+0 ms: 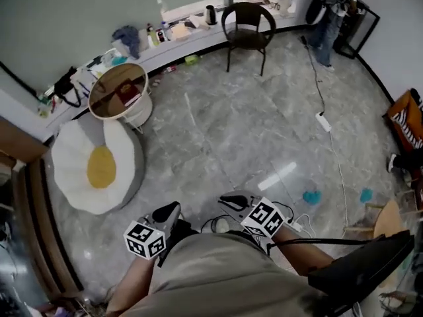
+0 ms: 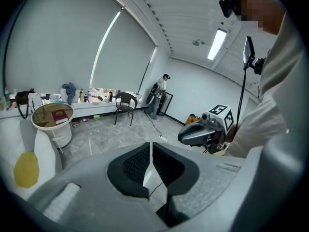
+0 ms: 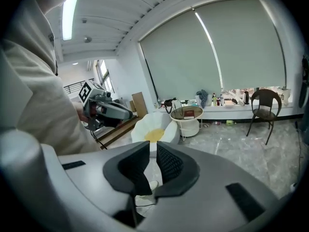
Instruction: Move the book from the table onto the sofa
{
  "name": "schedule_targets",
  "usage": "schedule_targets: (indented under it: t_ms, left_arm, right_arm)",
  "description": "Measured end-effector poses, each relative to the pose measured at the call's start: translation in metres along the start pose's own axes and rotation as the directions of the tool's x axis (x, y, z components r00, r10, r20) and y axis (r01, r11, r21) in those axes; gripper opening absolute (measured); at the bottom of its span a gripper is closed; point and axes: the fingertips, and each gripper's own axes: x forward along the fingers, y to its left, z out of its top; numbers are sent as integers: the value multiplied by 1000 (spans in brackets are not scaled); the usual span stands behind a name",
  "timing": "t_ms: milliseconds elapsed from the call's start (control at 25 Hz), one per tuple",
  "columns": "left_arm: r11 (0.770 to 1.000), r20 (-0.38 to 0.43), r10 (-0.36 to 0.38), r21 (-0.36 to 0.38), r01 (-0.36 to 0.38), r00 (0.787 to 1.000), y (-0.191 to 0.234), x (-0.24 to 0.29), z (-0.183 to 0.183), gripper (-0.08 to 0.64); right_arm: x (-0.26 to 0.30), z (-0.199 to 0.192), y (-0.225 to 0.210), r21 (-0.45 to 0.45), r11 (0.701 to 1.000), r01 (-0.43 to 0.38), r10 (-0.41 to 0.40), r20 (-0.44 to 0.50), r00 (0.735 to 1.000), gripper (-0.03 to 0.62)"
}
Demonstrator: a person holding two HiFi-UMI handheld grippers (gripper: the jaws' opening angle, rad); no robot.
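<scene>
A dark red book (image 1: 127,94) lies on a small round table (image 1: 106,79) far across the room. Next to the table on the floor is the sofa (image 1: 99,166), a white egg-shaped seat with a yellow centre. Both grippers hang close in front of the person's body, well away from the table. My left gripper (image 1: 174,207) is shut and empty. My right gripper (image 1: 225,198) has its jaws together with only a thin slit and nothing in it. The left gripper view shows the book (image 2: 60,116), the right gripper view shows the book (image 3: 189,113) and the sofa (image 3: 153,132).
A dark chair (image 1: 246,26) stands by a long window ledge (image 1: 165,45) cluttered with bottles and cloths. A person (image 1: 328,12) stands at the far right corner. A cable and power strip (image 1: 323,121) lie on the grey floor, and wooden steps (image 1: 33,230) run along the left.
</scene>
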Motion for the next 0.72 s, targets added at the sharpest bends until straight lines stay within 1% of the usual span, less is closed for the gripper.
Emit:
schedule_targets:
  t_ms: [80, 120, 280, 400, 440, 520, 600, 720]
  left_arm:
    - [998, 14, 47, -30, -47, 999, 38, -21, 8, 11]
    - [997, 17, 59, -54, -58, 998, 58, -32, 13, 11]
    - [987, 21, 82, -140, -78, 996, 146, -69, 30, 32]
    - [977, 43, 119, -181, -110, 992, 209, -81, 36, 60]
    - [976, 55, 121, -186, -109, 991, 225, -80, 39, 64]
    - [980, 76, 94, -184, -79, 993, 252, -72, 49, 74]
    - [984, 86, 62, -170, -47, 994, 274, -73, 64, 83]
    - [990, 93, 45, -134, -32, 995, 322, -90, 86, 94]
  right_arm:
    - [37, 18, -4, 4, 1000, -15, 15, -21, 1000, 84]
    - [55, 31, -4, 8, 1000, -19, 20, -34, 999, 106]
    - [136, 90, -12, 22, 999, -34, 35, -66, 997, 112]
    - [196, 118, -27, 16, 998, -61, 62, -77, 995, 110]
    - [210, 126, -33, 7, 998, -57, 57, -79, 995, 110]
    - [223, 141, -43, 1, 1000, -24, 24, -82, 996, 110]
    - [234, 160, -48, 14, 1000, 15, -14, -79, 997, 110]
    - [271, 196, -53, 15, 998, 53, -52, -66, 996, 110]
